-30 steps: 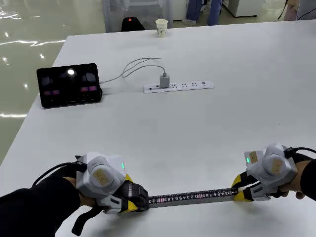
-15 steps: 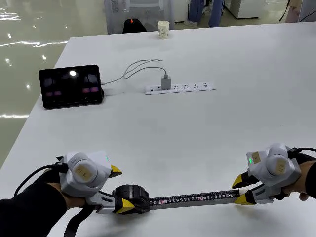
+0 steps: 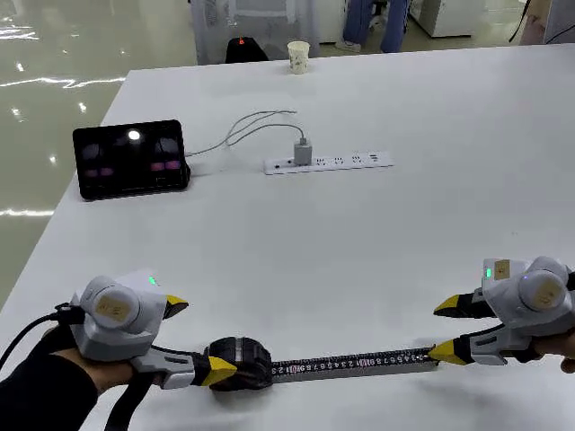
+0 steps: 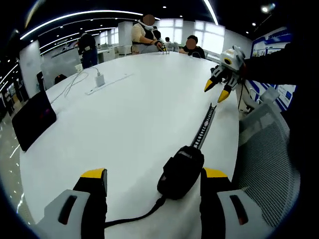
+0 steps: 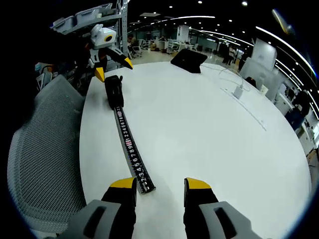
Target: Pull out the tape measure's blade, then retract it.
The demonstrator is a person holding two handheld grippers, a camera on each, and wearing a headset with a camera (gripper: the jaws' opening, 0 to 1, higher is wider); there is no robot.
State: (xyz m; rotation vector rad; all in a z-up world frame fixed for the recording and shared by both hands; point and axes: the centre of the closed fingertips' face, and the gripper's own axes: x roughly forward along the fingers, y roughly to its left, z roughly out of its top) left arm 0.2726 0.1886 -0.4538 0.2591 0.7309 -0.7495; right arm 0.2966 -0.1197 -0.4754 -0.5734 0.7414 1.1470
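The black tape measure case (image 3: pixel 238 362) lies on the white table (image 3: pixel 359 242) near its front edge. Its blade (image 3: pixel 355 363) stretches flat to the right. My left gripper (image 3: pixel 196 337) stands open; the case (image 4: pixel 182 172) sits between its wide jaws, close to the right finger (image 4: pixel 214 179). My right gripper (image 3: pixel 445 329) is open too. The blade's end (image 5: pixel 145 187) rests on the table just beside its left fingertip (image 5: pixel 123 184), not pinched. From the right gripper view the blade (image 5: pixel 128 147) runs away to the case (image 5: pixel 113 89) and the left gripper (image 5: pixel 112 62).
A dark tablet (image 3: pixel 130 158) stands at the left. A white power strip (image 3: pixel 328 162) with a charger and cable lies mid-table, and a paper cup (image 3: pixel 297 55) sits at the far edge. A grey mesh chair (image 5: pixel 47 164) is by the near table edge.
Both grippers have opened and drawn apart: the left let go of the case, the right let go of the blade's end. The blade still lies pulled out on the table.
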